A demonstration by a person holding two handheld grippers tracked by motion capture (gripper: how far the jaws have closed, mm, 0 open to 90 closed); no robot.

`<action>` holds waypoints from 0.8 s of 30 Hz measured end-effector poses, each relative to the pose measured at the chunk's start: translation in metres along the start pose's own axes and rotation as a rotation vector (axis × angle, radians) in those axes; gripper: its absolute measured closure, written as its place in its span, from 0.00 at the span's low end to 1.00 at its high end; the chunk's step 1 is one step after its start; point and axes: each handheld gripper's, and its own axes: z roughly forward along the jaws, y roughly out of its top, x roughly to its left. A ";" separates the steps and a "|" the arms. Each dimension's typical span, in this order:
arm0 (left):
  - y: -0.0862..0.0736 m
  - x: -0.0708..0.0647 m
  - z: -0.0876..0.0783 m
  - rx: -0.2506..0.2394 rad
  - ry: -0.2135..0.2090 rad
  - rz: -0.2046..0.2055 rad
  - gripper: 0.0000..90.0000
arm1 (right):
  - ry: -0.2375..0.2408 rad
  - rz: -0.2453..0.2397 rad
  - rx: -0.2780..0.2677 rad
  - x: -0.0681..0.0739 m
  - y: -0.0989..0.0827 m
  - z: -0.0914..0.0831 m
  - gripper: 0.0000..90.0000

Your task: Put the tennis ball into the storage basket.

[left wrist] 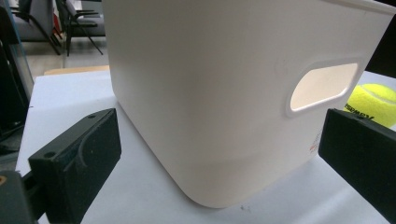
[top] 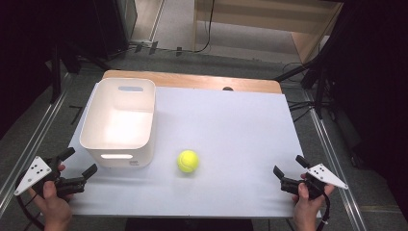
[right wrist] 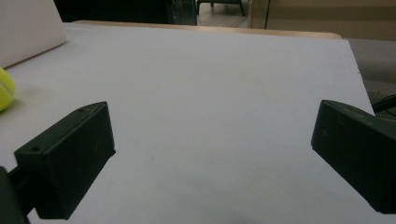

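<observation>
- My left gripper (top: 81, 162) hangs at the near left, jaws spread wide and empty, just beside the white bin (top: 119, 120)
- Tennis ball (top: 188, 161) sits right of the bin, apparently not touching it
- My right gripper (top: 290, 169) waits near right, jaws wide apart, holding nothing

The bench (top: 231, 130) stood in the middle of a dim room, its top covered by a white sheet with a strip of bare wood showing along the far edge. Grey carpet (top: 211, 60) lay all around it. Beyond the bench rose a pale wooden cabinet (top: 269, 19), lit brighter than the rest. Metal rails (top: 33, 139) ran along the floor on either side of the bench, and black cables (top: 300, 103) trailed near its far right corner.
</observation>
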 end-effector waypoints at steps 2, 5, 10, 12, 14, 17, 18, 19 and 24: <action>0.000 0.000 0.000 -0.001 -0.001 -0.003 0.00 | -0.003 -0.003 0.004 0.001 0.000 0.000 0.00; 0.000 0.000 0.001 0.000 -0.002 -0.001 0.00 | -0.005 -0.017 0.003 0.002 0.000 0.001 0.00; 0.000 0.000 0.001 0.000 -0.003 -0.002 0.00 | -0.003 -0.021 0.007 0.003 0.001 0.000 0.00; 0.000 0.000 0.002 0.004 -0.002 -0.001 0.00 | -0.002 -0.018 0.012 0.003 0.001 0.000 0.00; 0.001 0.001 0.003 0.006 0.000 0.004 0.00 | 0.000 -0.031 0.014 0.003 0.002 0.000 0.00; 0.000 -0.001 0.003 0.010 0.003 0.010 0.00 | 0.001 -0.053 0.027 0.006 0.004 0.001 0.00; 0.000 -0.001 0.003 0.015 0.002 0.016 0.00 | 0.003 -0.059 0.031 0.007 0.005 0.001 0.00; 0.000 -0.001 0.003 0.015 0.002 0.016 0.00 | 0.003 -0.059 0.031 0.007 0.005 0.001 0.00; 0.000 -0.004 0.003 0.032 -0.008 0.039 0.00 | 0.039 -0.077 0.045 0.017 0.012 0.010 0.00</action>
